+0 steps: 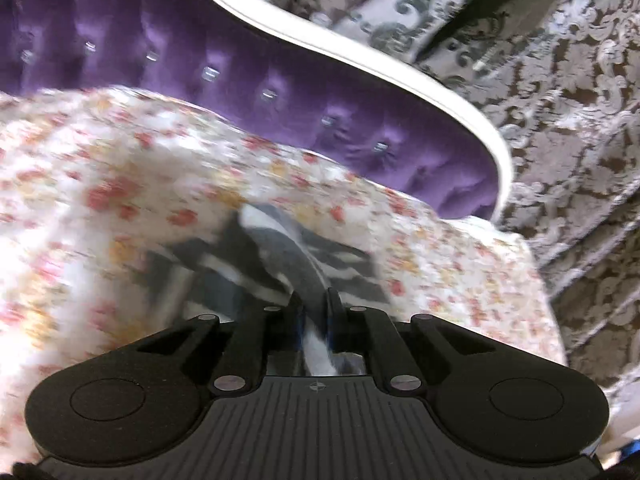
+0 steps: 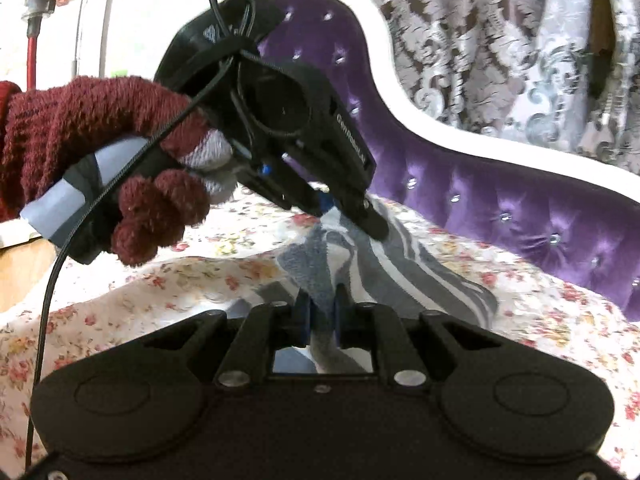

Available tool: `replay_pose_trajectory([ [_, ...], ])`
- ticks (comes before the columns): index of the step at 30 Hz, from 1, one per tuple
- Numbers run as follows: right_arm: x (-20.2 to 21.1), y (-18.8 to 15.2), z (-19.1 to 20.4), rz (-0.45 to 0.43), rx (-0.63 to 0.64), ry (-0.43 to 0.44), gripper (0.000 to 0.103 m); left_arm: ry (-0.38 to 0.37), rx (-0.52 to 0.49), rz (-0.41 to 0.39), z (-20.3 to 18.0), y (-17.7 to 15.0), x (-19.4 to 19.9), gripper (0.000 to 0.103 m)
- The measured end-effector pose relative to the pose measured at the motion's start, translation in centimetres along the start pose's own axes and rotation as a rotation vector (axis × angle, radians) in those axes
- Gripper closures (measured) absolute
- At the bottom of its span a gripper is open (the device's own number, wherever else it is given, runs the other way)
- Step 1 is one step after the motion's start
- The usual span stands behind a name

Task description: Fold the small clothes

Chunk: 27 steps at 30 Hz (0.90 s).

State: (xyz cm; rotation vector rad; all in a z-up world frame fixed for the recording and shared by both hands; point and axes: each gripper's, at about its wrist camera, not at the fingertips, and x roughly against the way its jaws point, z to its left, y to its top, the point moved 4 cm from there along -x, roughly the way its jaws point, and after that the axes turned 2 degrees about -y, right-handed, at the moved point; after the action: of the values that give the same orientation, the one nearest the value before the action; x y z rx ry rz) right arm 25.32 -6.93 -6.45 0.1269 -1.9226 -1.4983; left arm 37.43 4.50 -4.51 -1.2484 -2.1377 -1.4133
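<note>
Floral sheet [image 2: 540, 312], white with red and yellow flowers, covers the seat, rumpled. Purple tufted backrest [image 2: 500, 208] along the seat's far edge, shiny studs [image 1: 208, 74] in rows, white curved frame [image 1: 400, 76] on top. Grey-and-brown damask curtain [image 1: 560, 100] behind the frame. Red-and-silver pole thing [image 2: 34, 12] at far left against a white wall, too small to identify. Wooden surface [image 2: 20, 276] at seat's left edge.

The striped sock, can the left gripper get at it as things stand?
Yes, it seems so: the left gripper is already shut on an upper edge of the striped sock, with nothing between them. The right gripper pinches the nearer end, and the sock hangs over the floral sheet.
</note>
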Motion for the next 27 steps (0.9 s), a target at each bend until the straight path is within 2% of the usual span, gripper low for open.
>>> replay_pose_trajectory([
  [4, -2.8, -1.4, 1.5, 0.087, -0.027, 0.046, 0.082, 0.063, 0.050, 0.024, 3.9, -1.0, -0.7, 0.094],
  [7, -3.6, -2.3, 2.0, 0.102, -0.055, 0.059, 0.080, 0.144, 0.083, 0.049, 6.6, -2.4, -1.7, 0.094],
  [13, -2.9, -1.5, 1.6, 0.070, -0.105, 0.054, 0.082, 0.060, 0.185, 0.007, 7.6, -3.2, 0.1, 0.092],
  [15, -2.5, -1.4, 1.4, 0.053, -0.123, 0.051, 0.083, 0.045, 0.195, -0.004, 7.1, -2.8, 0.9, 0.078],
  [16, -2.3, -1.2, 1.3, 0.046, -0.135, 0.054, 0.083, 0.019, 0.203, -0.008, 6.8, -2.7, 1.2, 0.064],
  [17, -2.1, -1.1, 1.2, 0.036, -0.149, 0.054, 0.083, -0.019, 0.216, -0.010, 6.5, -2.5, 1.5, 0.054],
  [20, -1.2, -0.8, 0.8, 0.008, -0.176, 0.045, 0.083, -0.126, 0.265, 0.019, 5.6, -2.5, 1.4, 0.035],
  [22, -0.9, -0.7, 0.6, 0.001, -0.183, 0.046, 0.083, -0.165, 0.288, 0.050, 5.0, -2.7, 0.9, 0.031],
  [24, -0.8, -0.7, 0.4, 0.000, -0.189, 0.047, 0.084, -0.175, 0.299, 0.101, 4.7, -3.2, -0.1, 0.030],
  [27, -0.8, -0.7, 0.4, 0.001, -0.185, 0.051, 0.084, -0.177, 0.305, 0.137, 4.4, -3.8, -1.4, 0.030],
])
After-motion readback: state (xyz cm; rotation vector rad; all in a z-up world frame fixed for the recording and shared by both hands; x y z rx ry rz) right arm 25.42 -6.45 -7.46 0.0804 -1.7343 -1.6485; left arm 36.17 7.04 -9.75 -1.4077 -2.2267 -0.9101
